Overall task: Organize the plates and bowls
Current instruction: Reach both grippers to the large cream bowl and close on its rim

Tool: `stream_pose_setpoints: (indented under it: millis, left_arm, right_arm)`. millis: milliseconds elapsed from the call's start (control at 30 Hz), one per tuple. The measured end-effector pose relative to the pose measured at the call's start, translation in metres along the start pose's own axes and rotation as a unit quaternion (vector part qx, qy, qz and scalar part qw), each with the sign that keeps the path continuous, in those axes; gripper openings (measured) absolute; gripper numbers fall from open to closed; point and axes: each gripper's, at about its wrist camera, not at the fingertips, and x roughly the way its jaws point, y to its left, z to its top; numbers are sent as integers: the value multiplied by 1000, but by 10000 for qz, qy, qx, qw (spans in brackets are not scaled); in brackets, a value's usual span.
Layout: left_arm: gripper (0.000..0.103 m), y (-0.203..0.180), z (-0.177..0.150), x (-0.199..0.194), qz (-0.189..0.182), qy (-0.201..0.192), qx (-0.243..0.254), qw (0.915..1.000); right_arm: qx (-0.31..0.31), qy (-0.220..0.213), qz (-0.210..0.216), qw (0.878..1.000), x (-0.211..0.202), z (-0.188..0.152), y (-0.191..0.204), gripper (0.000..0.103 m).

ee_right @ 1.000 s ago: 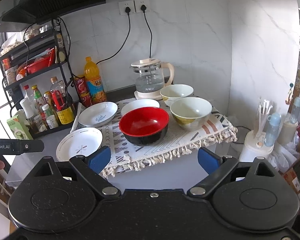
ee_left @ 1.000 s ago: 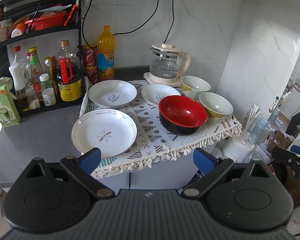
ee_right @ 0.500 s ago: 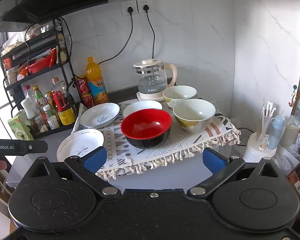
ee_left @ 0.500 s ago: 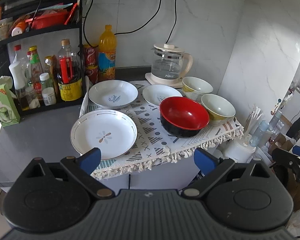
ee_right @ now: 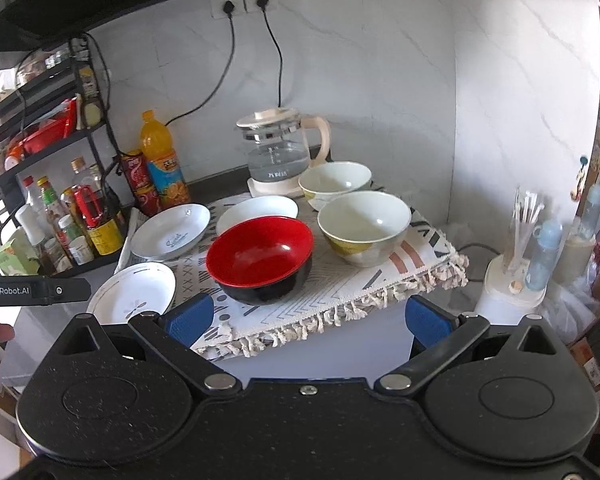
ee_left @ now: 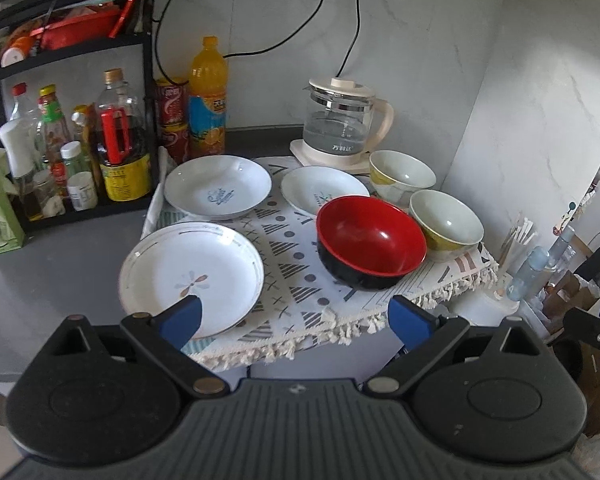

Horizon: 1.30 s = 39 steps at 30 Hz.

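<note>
The flower-patterned plate (ee_left: 191,271) lies at the mat's near left corner, straight ahead of the left gripper (ee_left: 296,318) — the nearer one, its left fingertip over the rim. The right gripper (ee_right: 307,320) faces the red bowl (ee_right: 260,258). Both gape wide, holding nothing.

"GenRobot.AI" on the left gripper (ee_right: 36,290)

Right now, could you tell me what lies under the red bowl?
The red bowl stands on the patterned cloth; its base hides the cloth beneath, and its rim covers part of a white plate behind.
</note>
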Motion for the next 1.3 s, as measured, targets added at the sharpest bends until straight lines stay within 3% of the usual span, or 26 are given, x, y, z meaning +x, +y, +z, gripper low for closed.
stream_pose_setpoints:
  millis: [700, 1300]
  left_arm:
    - [98, -31, 66, 108, -112, 419, -40, 9991]
    - [96, -78, 121, 194, -583, 715, 422, 9948]
  right_arm:
    - [77, 417, -66, 9991, 104, 57, -42, 103]
    - [424, 674, -487, 9956, 174, 89, -82, 101]
